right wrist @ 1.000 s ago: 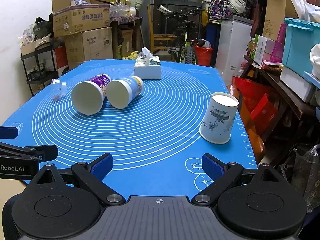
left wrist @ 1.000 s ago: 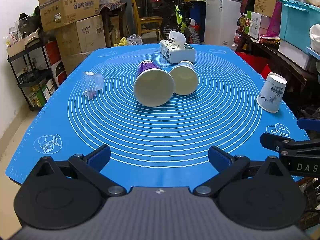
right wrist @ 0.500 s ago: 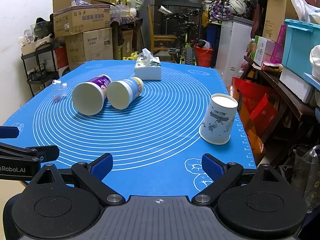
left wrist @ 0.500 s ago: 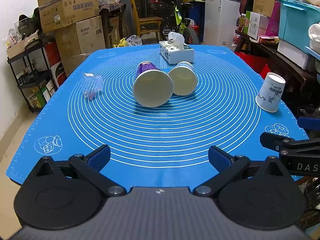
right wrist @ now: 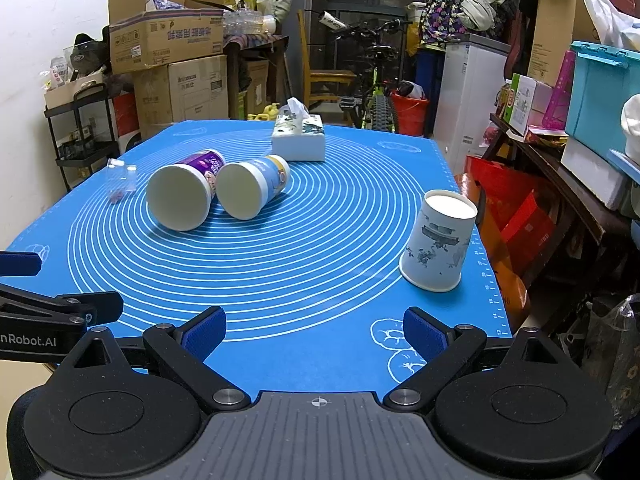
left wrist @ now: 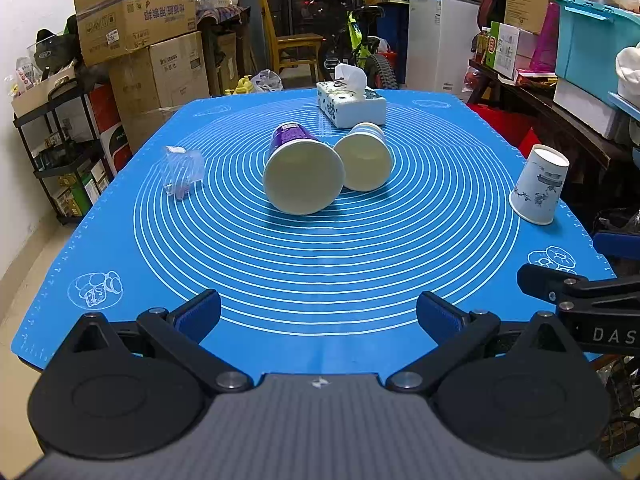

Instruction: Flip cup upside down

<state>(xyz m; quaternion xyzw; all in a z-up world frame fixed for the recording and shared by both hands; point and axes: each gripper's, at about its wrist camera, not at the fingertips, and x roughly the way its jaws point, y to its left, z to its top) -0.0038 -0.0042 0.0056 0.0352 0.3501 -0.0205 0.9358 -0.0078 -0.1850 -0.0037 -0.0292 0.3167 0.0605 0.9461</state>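
Observation:
A white paper cup with a blue print (right wrist: pixel 438 244) stands upside down near the right edge of the blue mat (right wrist: pixel 320 248); it also shows in the left wrist view (left wrist: pixel 538 184). A purple cup (left wrist: pixel 302 168) and a blue-and-white cup (left wrist: pixel 364 158) lie on their sides mid-mat, touching, bases toward me. My left gripper (left wrist: pixel 318 314) is open and empty at the mat's near edge. My right gripper (right wrist: pixel 314 332) is open and empty, in front and left of the printed cup.
A tissue box (left wrist: pixel 352 106) sits at the far side of the mat. A small clear plastic cup (left wrist: pixel 182 170) lies at the left. Boxes, shelves, a bicycle and storage bins crowd around the table.

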